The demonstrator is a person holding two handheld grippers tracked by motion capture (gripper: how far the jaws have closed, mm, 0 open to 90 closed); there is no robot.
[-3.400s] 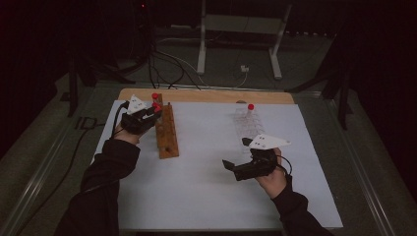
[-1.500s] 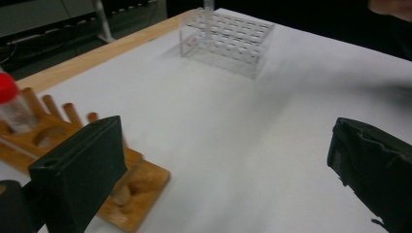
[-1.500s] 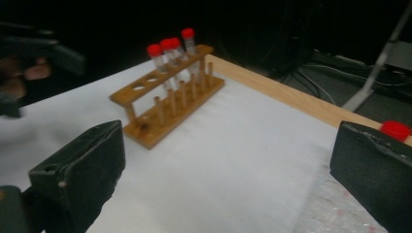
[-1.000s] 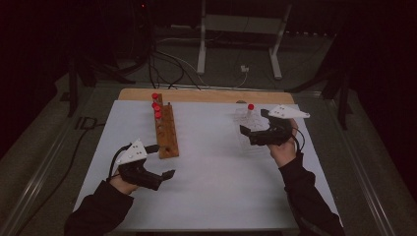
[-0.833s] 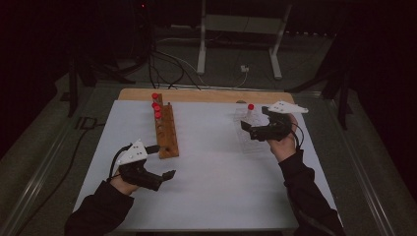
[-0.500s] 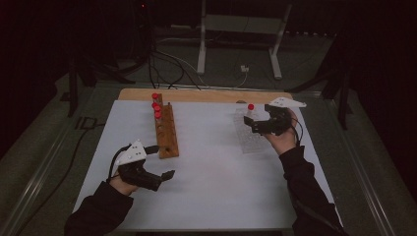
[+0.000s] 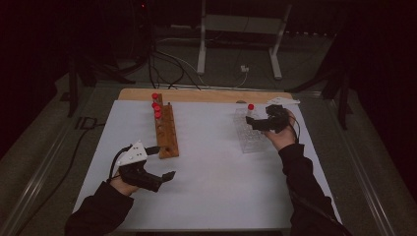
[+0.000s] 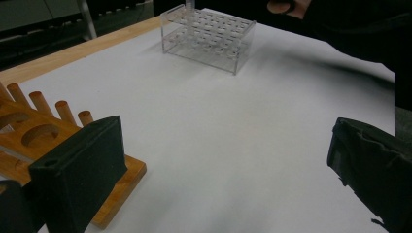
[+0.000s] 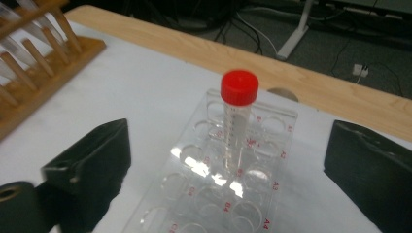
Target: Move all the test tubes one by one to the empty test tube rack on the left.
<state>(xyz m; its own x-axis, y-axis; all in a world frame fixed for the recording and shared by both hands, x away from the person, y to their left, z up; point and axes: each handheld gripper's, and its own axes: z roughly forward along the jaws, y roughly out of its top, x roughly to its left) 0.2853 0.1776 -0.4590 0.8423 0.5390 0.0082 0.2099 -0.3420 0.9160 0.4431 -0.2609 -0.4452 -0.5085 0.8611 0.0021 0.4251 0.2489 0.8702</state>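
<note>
- The right gripper view makes out what the high view cannot: red grid labels printed on the clear tube rack [image 9: 214,184], and graduation marks down the red-capped tube [image 9: 238,126] standing upright in one of its far wells.
- The tube stands ahead of the right gripper [image 9: 228,160], between the lines of its two wide-apart jaws and untouched by either; the jaws have just been closing a little, gripping nothing.
- In the high view the right gripper [image 7: 259,125] sits over the right side of the rack [image 7: 251,140], just beside the tube [image 7: 250,110], the forearm stretched forward from the table's near edge.
- The left gripper view shows round holes and pegs of the wooden tube rack [image 8: 43,145] just beside its left jaw, and the clear rack [image 8: 209,36] far ahead.
- Red-capped tubes [image 7: 156,107] stand at the wooden rack's [image 7: 165,132] far end.
- The left gripper [image 7: 164,178] lies low near the table's front, jaws open and empty, pointing right.
</note>
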